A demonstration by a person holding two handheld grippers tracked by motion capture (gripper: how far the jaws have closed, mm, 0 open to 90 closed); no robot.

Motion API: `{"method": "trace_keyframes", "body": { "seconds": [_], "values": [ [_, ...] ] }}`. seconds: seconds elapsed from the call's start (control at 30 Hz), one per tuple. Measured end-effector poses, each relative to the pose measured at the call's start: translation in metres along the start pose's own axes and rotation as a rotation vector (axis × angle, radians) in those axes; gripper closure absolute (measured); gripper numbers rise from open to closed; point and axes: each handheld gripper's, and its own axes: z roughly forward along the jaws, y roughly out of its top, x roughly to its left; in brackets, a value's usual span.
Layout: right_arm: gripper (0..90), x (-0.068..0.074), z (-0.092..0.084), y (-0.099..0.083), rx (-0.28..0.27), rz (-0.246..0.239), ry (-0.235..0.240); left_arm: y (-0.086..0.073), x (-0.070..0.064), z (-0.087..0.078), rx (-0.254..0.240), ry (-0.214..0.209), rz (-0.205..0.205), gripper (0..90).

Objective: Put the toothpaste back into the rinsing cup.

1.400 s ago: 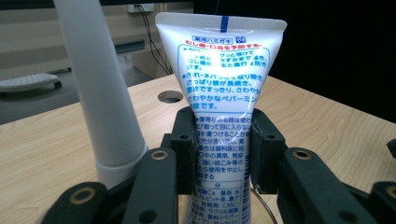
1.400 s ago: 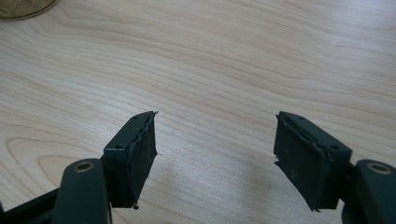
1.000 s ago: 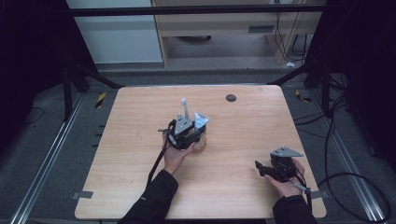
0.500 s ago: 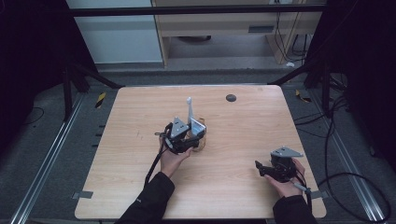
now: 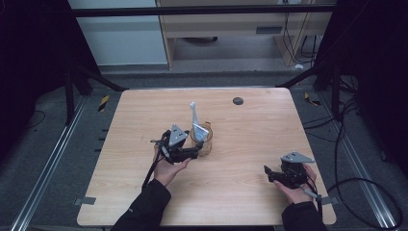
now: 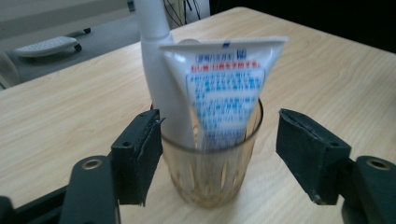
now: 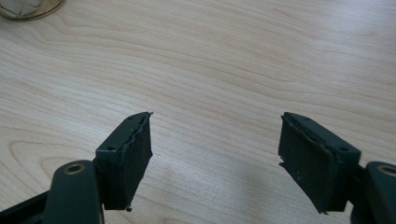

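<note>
Amber ribbed glass tumbler (image 6: 212,161): upright mid-table, holding a white squeeze tube with blue print (image 6: 224,93) and a white slender bottle (image 6: 161,79). My left gripper (image 6: 219,149) brackets it, jaws spread, one touching. My right gripper (image 7: 215,154): spread over bare light wooden table (image 7: 243,60).

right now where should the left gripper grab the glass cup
Grip the glass cup across its lower wall, coming in level from the person's side, as the left gripper already straddles it. It stands upright, and the toothpaste tube and white handle block the rim.
</note>
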Motion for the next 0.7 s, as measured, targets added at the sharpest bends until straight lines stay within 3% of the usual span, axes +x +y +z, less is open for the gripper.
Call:
{"method": "trace_keyframes", "body": {
  "seconds": [0.3,0.7],
  "values": [
    [24.2,-0.002,-0.002,-0.001,0.0,0.018,-0.01,-0.03,0.011,-0.035,0.055,0.009,0.003,27.5],
    [22.8,-0.001,-0.002,-0.002,0.011,0.012,-0.019,-0.081,0.039,-0.074,0.118,0.081,-0.07,25.7]
  ]
}}
